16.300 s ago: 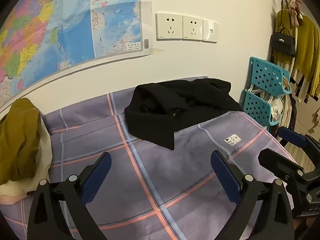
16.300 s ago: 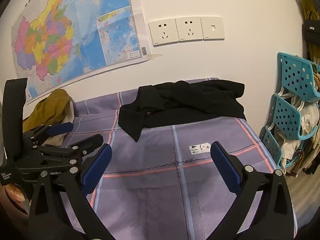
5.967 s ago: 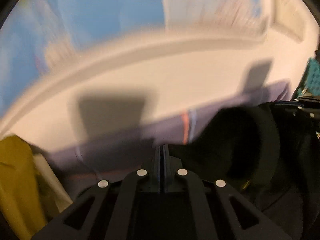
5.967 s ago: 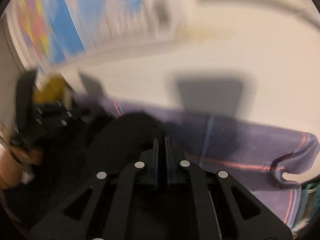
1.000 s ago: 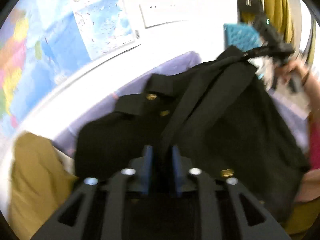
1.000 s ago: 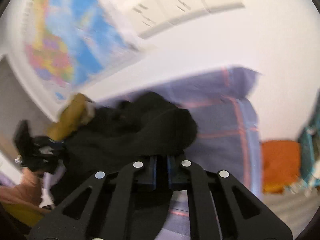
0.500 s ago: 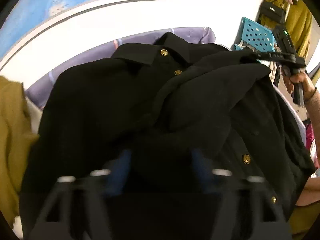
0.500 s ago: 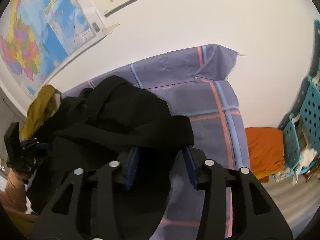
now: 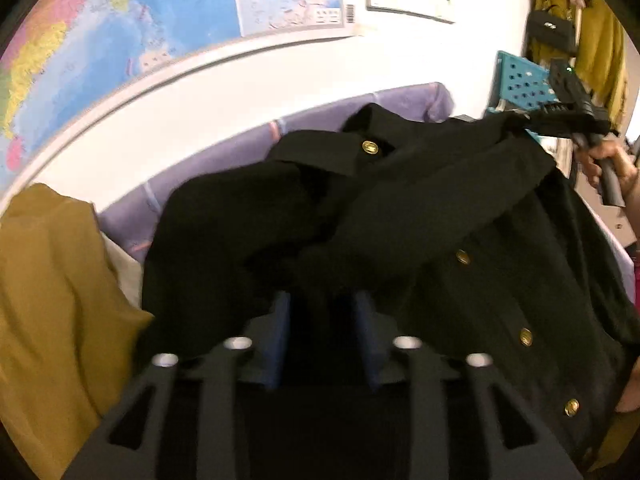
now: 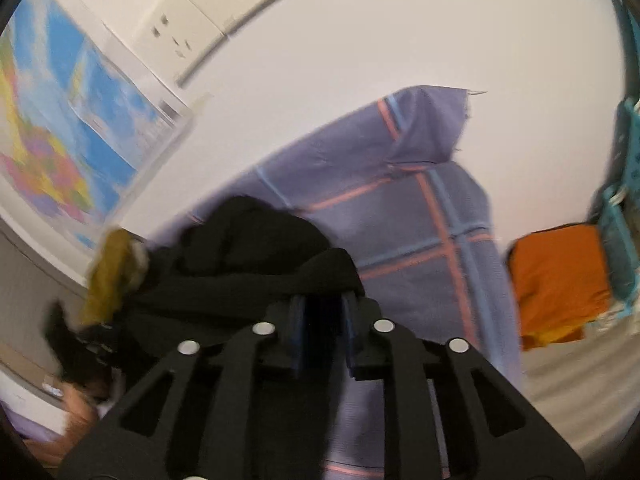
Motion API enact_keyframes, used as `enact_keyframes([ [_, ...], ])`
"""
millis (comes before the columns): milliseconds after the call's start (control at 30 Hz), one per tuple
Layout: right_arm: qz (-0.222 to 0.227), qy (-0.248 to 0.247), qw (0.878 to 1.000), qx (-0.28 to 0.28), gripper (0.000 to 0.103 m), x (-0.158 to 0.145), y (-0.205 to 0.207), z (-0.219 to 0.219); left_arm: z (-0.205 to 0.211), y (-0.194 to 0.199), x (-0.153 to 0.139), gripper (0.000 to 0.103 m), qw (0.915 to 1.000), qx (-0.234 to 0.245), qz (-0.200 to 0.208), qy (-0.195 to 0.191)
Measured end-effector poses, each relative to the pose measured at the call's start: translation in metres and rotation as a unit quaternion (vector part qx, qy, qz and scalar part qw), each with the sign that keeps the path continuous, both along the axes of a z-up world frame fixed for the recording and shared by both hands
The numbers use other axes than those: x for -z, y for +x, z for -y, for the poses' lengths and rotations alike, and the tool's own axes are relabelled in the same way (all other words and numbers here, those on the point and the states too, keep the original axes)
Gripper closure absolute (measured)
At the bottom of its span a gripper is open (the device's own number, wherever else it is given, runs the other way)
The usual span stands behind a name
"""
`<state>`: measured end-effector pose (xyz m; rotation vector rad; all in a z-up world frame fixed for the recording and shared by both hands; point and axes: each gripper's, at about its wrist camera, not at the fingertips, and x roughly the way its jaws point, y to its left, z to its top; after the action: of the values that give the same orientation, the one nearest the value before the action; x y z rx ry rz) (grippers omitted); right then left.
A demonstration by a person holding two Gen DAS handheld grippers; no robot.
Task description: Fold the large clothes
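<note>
Left wrist view: black coat (image 9: 420, 216) with gold buttons spread over purple plaid bedsheet (image 9: 224, 176), olive garment (image 9: 52, 288) just left of coat. Left gripper (image 9: 322, 336) fingers partly parted, coat fabric bunched between them; firm clamp cannot be told. Right gripper (image 9: 516, 122) seen at coat's far right edge, fabric pinched.

Right wrist view: right gripper (image 10: 323, 320) narrow, pads closed on coat (image 10: 256, 256) fold, bedsheet (image 10: 420, 216) right of coat. Step judged: sleeve fold-in over coat body. Next move calls for sleeve laid flat, then release.
</note>
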<state>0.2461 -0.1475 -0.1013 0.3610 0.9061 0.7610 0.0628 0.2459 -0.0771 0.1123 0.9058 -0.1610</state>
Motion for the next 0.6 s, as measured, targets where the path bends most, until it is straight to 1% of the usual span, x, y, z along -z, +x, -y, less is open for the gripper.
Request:
enact_keyframes([
  [33,-0.004,0.001,1.000,-0.008,0.067,0.002,-0.001,-0.001,-0.002,-0.002,0.000,0.037,1.0000,-0.004,-0.001,-0.004],
  [67,-0.003,-0.007,1.000,-0.014,0.058,0.002,-0.004,-0.003,-0.003,-0.003,0.000,0.035,0.9999,-0.001,-0.001,-0.015],
  [133,0.013,-0.046,0.999,-0.020,0.059,0.002,-0.010,-0.011,0.001,-0.004,0.001,0.032,0.9997,0.007,0.000,-0.025],
  [167,0.018,-0.057,0.998,-0.024,0.064,0.001,-0.012,-0.015,0.002,-0.004,0.003,0.032,0.9997,0.008,0.000,-0.025],
  [200,0.017,-0.051,0.998,-0.025,0.069,0.001,-0.013,-0.017,0.003,-0.001,0.006,0.035,0.9997,0.008,-0.004,-0.021],
  [233,0.017,-0.047,0.998,-0.026,0.077,0.000,-0.013,-0.017,0.004,0.000,0.008,0.047,0.9998,0.009,-0.008,-0.018],
  [267,0.022,-0.050,0.998,-0.022,0.083,-0.003,-0.014,-0.017,0.007,0.004,0.011,0.055,0.9998,0.007,-0.015,-0.012],
  [300,0.027,-0.053,0.998,-0.019,0.089,-0.005,-0.015,-0.017,0.011,0.010,0.013,0.078,0.9999,-0.004,-0.015,0.000],
  [333,0.032,-0.052,0.998,-0.023,0.096,-0.007,-0.016,-0.018,0.010,0.012,0.012,0.090,0.9998,-0.009,-0.012,0.009],
  [400,0.040,-0.052,0.998,-0.019,0.097,-0.011,-0.019,-0.016,0.008,0.016,0.000,0.096,0.9991,-0.025,0.021,0.029],
  [467,0.048,-0.032,0.998,-0.017,0.097,-0.015,-0.021,-0.009,0.005,0.014,-0.024,0.096,0.9953,-0.041,0.076,0.045],
  [533,0.038,-0.019,0.999,-0.003,0.096,-0.014,-0.021,-0.003,0.005,0.009,-0.037,0.096,0.9909,-0.042,0.109,0.066],
  [567,0.033,-0.028,0.999,0.000,0.091,-0.011,-0.021,-0.003,0.006,0.007,-0.036,0.094,0.9892,-0.040,0.115,0.081],
  [600,0.024,-0.056,0.998,-0.003,0.087,-0.005,-0.023,-0.005,0.005,0.007,-0.032,0.094,0.9895,-0.040,0.107,0.089],
])
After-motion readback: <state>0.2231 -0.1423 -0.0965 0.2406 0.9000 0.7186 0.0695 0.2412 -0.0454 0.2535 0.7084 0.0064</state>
